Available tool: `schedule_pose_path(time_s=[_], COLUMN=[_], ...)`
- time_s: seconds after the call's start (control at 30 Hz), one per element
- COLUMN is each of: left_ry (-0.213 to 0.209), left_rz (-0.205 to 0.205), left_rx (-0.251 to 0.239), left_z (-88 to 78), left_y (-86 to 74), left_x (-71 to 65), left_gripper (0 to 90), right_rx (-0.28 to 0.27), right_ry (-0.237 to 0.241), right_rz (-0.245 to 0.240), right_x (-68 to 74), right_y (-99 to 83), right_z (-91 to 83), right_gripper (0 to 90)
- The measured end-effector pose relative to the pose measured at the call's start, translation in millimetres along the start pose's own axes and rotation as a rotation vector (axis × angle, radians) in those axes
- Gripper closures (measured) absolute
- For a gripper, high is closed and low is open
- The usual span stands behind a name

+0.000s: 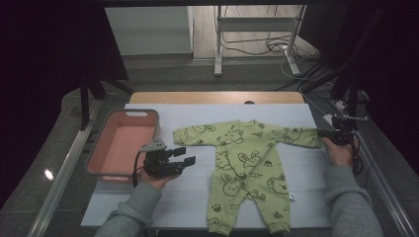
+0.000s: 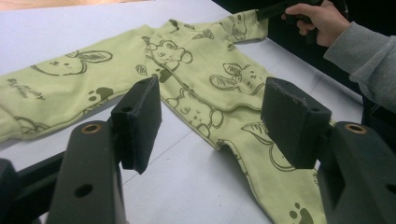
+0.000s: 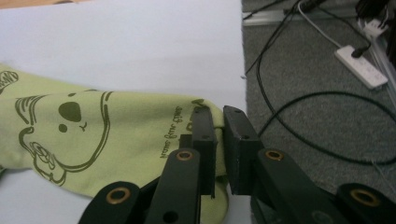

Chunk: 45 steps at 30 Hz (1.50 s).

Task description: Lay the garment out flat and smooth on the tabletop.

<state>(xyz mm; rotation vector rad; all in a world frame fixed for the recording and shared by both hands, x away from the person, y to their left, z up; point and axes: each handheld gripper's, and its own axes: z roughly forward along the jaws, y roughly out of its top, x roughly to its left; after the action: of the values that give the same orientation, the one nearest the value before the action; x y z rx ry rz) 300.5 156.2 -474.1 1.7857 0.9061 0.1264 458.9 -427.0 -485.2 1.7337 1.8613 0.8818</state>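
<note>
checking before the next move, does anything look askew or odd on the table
Nothing stands out. The green baby romper lies flat on the white sheet, the right gripper pinching its sleeve cuff; the pink basket stands upright.

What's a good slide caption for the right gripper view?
Right gripper shut on the cuff of the green baby romper at the white table cover's edge.

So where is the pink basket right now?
In the high view, the pink basket sits at the table's left edge, left of the green romper, beside the left tool.
</note>
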Motion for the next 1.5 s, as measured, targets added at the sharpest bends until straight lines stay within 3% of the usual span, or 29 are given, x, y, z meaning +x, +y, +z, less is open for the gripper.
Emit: schedule_pose_path(time_s=[0.23,0.3,0.4,0.53,0.63,0.77,0.97,1.1,1.17,1.23,1.33,1.37,1.5], left_ry=[-0.001,-0.002,-0.006,-0.011,-0.013,-0.014,-0.018,-0.02,-0.019,-0.018,-0.017,-0.017,-0.017], left_rz=[0.004,0.002,0.004,0.01,0.012,0.008,0.008,0.009,0.008,0.007,0.009,0.008,0.006], left_rx=[0.0,-0.002,-0.002,0.001,-0.002,-0.001,-0.001,0.0,0.0,0.0,0.001,0.0,-0.001], left_z=[-0.4,-0.3,1.1,2.9,3.0,3.7,4.4,5.1,5.2,5.1,4.7,4.5,3.8], left_y=[0.0,0.2,0.9,1.9,2.7,2.9,3.7,4.1,4.1,4.1,4.0,4.0,3.9], left_x=[-0.3,0.0,-0.4,-1.1,-0.8,0.8,2.6,3.1,3.3,3.4,3.3,3.3,3.6], left_gripper=[37.6,37.6,37.6,37.5,37.6,37.6,37.5,37.5,37.5,37.5,37.4,37.5,37.4], right_rx=[0.061,0.068,0.034,-0.065,-0.09,-0.075,0.023,0.079,0.105,0.107,0.118,0.119,0.127], right_ry=[-0.018,-0.019,-0.048,-0.047,0.026,0.135,0.238,0.258,0.263,0.23,0.201,0.211,0.213], right_rz=[-0.012,-0.014,-0.021,-0.056,-0.102,-0.153,-0.235,-0.279,-0.307,-0.336,-0.324,-0.331,-0.328], right_x=[3.0,3.4,6.8,22.3,42.0,69.4,109.6,126.8,135.9,140.9,140.6,141.0,143.0], right_y=[-3.9,-4.6,-4.0,2.2,2.3,-7.7,-40.8,-56.4,-63.0,-64.8,-64.5,-66.2,-72.1], right_z=[7.6,7.0,1.6,-17.1,-26.4,-30.0,-20.1,-10.8,-6.3,-5.3,-7.3,-8.8,-15.9], right_gripper=[83.0,77.5,61.4,56.3,55.3,54.1,52.1,52.2,53.2,57.9,74.4,81.7,86.8])
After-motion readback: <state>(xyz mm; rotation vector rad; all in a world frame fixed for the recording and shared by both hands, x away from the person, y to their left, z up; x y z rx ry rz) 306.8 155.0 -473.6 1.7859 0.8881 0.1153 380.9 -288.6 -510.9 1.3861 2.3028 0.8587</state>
